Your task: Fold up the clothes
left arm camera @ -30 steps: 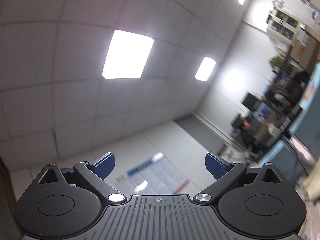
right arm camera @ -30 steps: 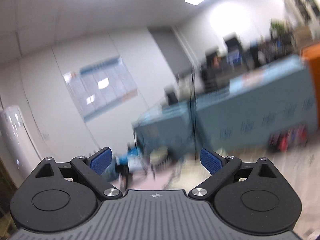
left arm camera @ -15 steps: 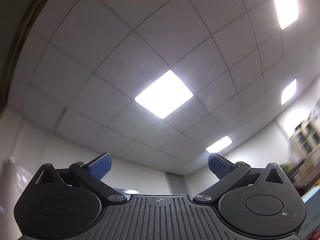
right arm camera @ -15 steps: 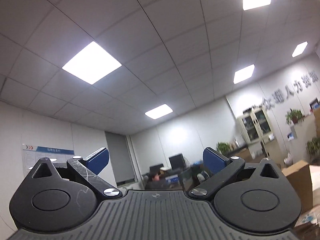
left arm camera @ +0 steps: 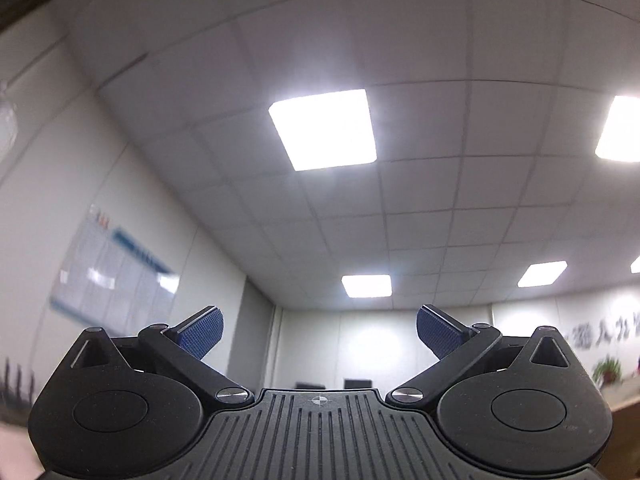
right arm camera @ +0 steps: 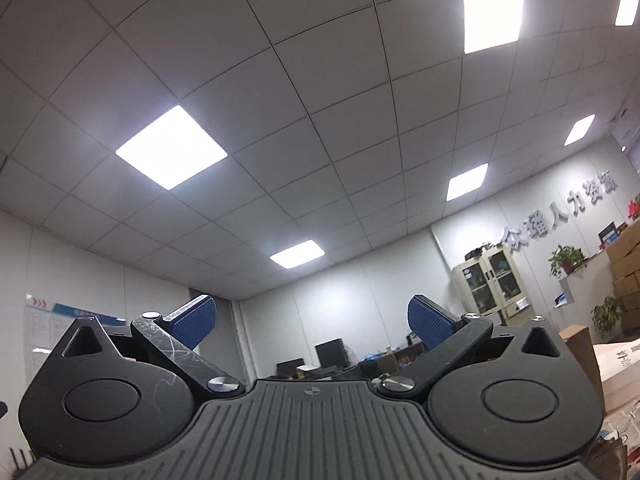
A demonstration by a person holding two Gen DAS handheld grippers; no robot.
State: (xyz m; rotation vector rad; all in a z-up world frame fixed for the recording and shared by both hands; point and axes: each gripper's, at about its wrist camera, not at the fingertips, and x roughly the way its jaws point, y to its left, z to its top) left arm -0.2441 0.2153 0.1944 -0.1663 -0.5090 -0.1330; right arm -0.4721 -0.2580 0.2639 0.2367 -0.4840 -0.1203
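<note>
No clothes show in either view. My left gripper [left arm camera: 319, 330] is open and empty, its blue pads [left arm camera: 200, 330] spread wide, and it points up at the ceiling and a far wall. My right gripper [right arm camera: 311, 322] is also open and empty, with blue pads [right arm camera: 430, 326] wide apart, and it points up toward the ceiling and the back of an office room. The work surface is hidden below both views.
Ceiling light panels [left arm camera: 323, 129] hang overhead. The right wrist view shows desks with monitors [right arm camera: 329, 350], a glass-door cabinet [right arm camera: 490, 286], potted plants [right arm camera: 566, 260] and stacked cardboard boxes [right arm camera: 624, 264] on the right. A wall poster [left arm camera: 112, 276] is on the left.
Both grippers have tilted upward from the office floor level to the ceiling. The left view has then dropped slightly toward the far wall. Both stay open.
</note>
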